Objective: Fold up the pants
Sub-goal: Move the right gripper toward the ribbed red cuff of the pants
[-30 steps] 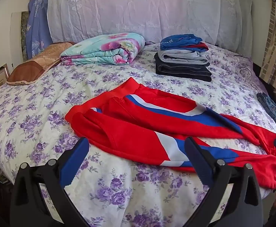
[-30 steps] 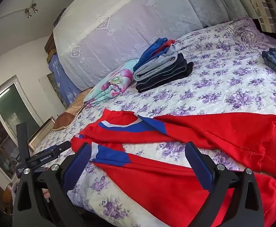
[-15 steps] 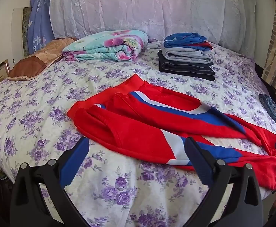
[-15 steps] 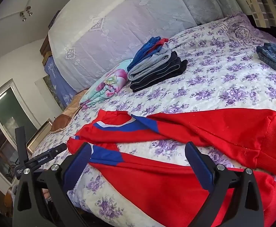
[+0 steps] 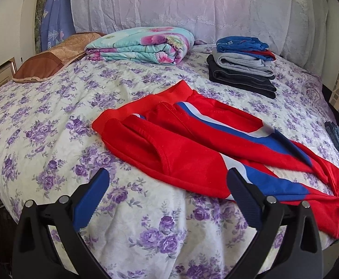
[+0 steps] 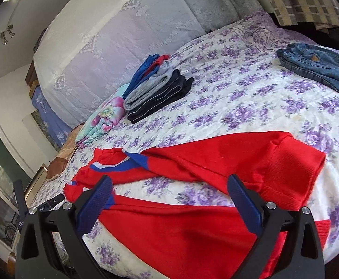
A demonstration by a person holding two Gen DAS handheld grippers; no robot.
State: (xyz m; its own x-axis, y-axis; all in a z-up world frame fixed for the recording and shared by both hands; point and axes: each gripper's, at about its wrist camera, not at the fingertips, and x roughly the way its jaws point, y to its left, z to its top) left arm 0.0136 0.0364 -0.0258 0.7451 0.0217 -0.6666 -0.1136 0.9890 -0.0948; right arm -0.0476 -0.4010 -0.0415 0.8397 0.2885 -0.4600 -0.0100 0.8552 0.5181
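On the far left of the left wrist view we see a brown pillow (image 5: 51, 64) at the head of the bed, then a folded floral blanket (image 5: 141, 45). Our left gripper (image 5: 168, 194) hovers over the purple-flowered bedspread (image 5: 41, 121) near the bed's edge, its jaws spread wide and holding nothing. Just ahead of it lie the red track pants (image 5: 192, 139), spread out flat with the waistband toward the left and the two legs, striped blue and white, running off to the right; the legs lie apart and a little crooked. Behind them sits a stack of folded clothes (image 5: 241, 69).

In the right wrist view our right gripper (image 6: 169, 200) is likewise wide and empty, poised over the near leg, with the far leg's cuff (image 6: 292, 162) just beyond it. A pair of jeans (image 6: 320, 65) lies at the far right.

We judge that folding has not yet begun: we are at the approach. The next move likely calls for pinching the waistband with the left and a cuff with the right, then laying one leg squarely over the other.
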